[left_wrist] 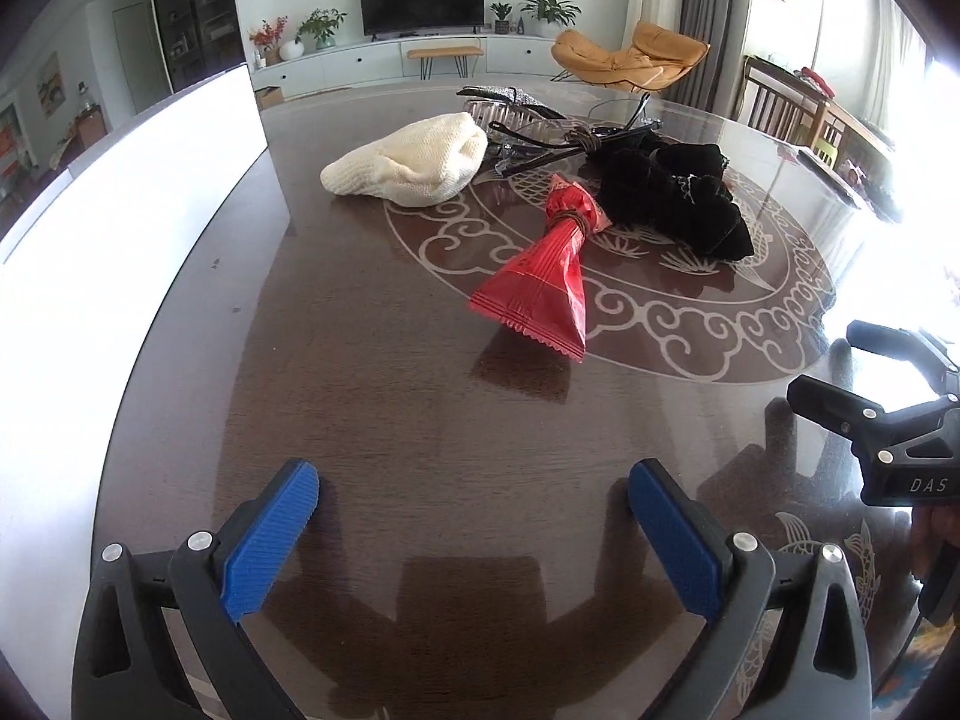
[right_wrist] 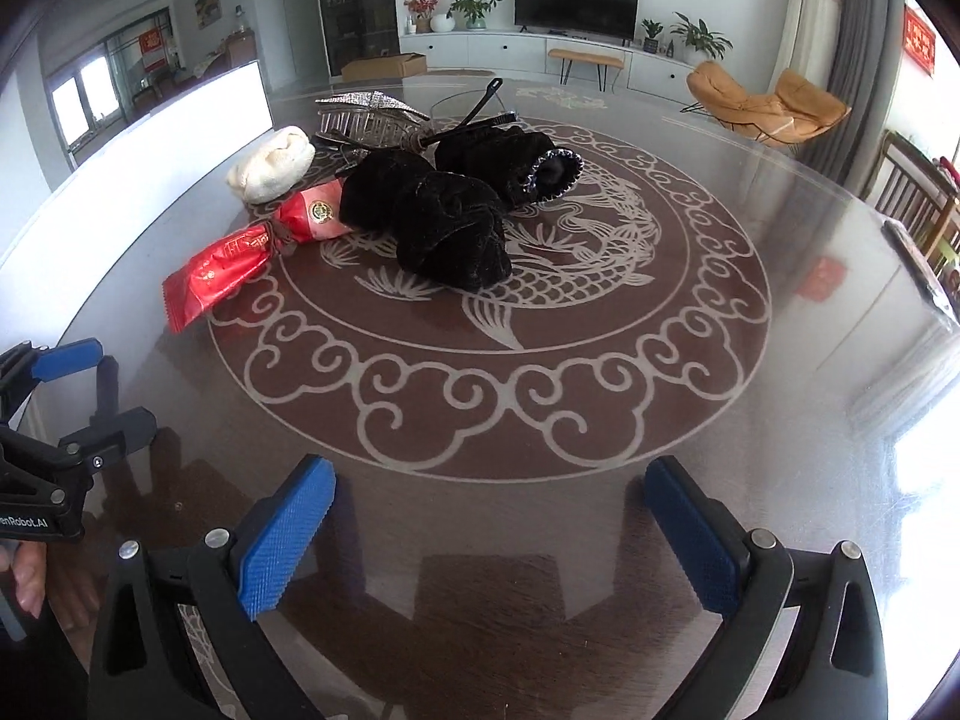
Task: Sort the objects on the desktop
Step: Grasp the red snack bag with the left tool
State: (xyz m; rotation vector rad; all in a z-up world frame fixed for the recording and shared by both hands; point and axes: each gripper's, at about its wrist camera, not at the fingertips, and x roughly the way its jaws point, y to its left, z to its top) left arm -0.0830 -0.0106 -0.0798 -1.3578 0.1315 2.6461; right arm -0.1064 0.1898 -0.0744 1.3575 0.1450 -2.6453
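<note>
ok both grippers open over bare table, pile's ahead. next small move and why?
Probably ease the left gripper forward toward the red packet, jaws kept wide. Both it and the right gripper are open and empty above bare table, and the packet is the nearest item in the left view, lying clear at the near edge of the pile, beside the black fabric rather than under it.

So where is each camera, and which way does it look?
Left wrist: sits on the left gripper, looking forward and down over the table at the red packet; its own open blue fingers show, plus the right gripper at the right edge.
Right wrist: sits on the right gripper, looking at the black cloth; its open fingers show, plus the left gripper and a hand at the left edge.
Shared: packet, cloth, white hat, TV.
</note>
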